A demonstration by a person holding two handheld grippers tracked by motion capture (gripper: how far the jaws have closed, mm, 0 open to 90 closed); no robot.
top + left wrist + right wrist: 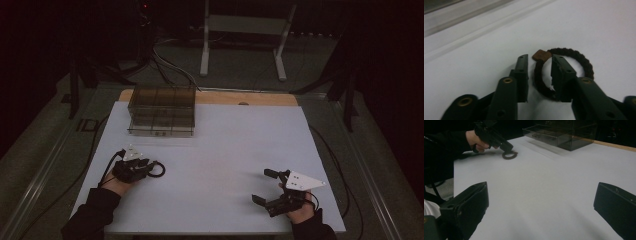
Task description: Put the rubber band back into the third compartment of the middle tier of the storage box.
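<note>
On white table [210, 165], left gripper [539, 68] straddled one side of brown hair tie [584, 62], jaws not yet pinching (lining up to grab); right gripper [266, 186] idled wide open.

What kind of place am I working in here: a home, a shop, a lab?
Most likely a lab or recording rig, not a home: a bare white table in a dark room, loose cables on the floor behind it, a white metal stand, and a clear drawer organizer.
</note>
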